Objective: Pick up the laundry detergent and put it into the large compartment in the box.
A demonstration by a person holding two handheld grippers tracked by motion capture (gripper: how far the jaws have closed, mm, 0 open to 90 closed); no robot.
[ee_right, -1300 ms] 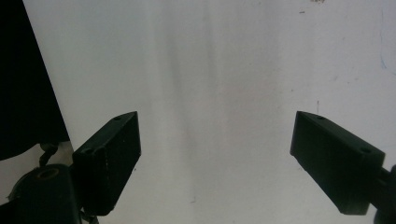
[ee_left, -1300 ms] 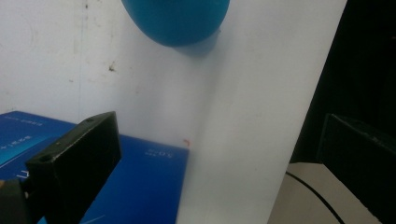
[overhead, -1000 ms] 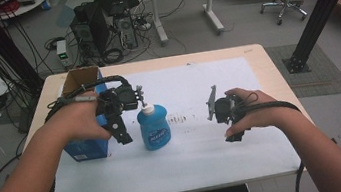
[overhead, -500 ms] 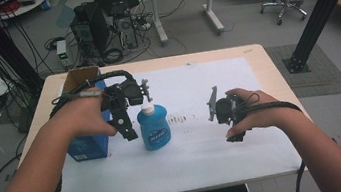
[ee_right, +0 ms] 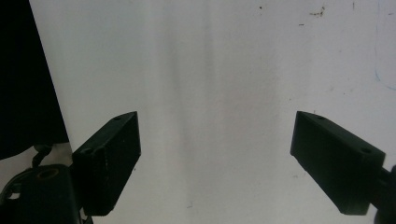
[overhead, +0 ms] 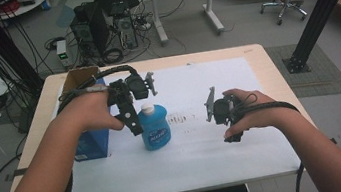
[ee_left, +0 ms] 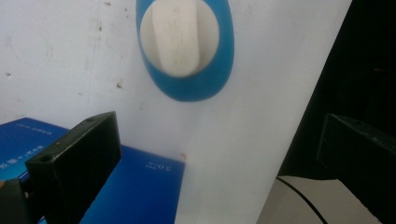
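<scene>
A blue bottle [overhead: 155, 127] with a white cap stands upright on the white sheet [overhead: 207, 156]. In the left gripper view I look down on the bottle [ee_left: 187, 74] and its cap [ee_left: 176, 35]. My left gripper [overhead: 133, 124] hovers just left of the bottle and above it, open and holding nothing; its open jaws [ee_left: 215, 154] sit short of the bottle. My right gripper [overhead: 229, 130] is held low over the sheet to the right of the bottle, and the right gripper [ee_right: 215, 158] is open with only bare sheet between its fingers.
A blue box [overhead: 92, 143] stands at the table's left, under my left forearm, with a cardboard box [overhead: 79, 78] behind it. The blue box [ee_left: 135, 186] lies near the left jaw. Wooden table edges [overhead: 277, 81] border the sheet; floor clutter lies beyond.
My left gripper has shifted slightly right, closer over the bottle. The right gripper has barely moved. The bottle stands where it was.
</scene>
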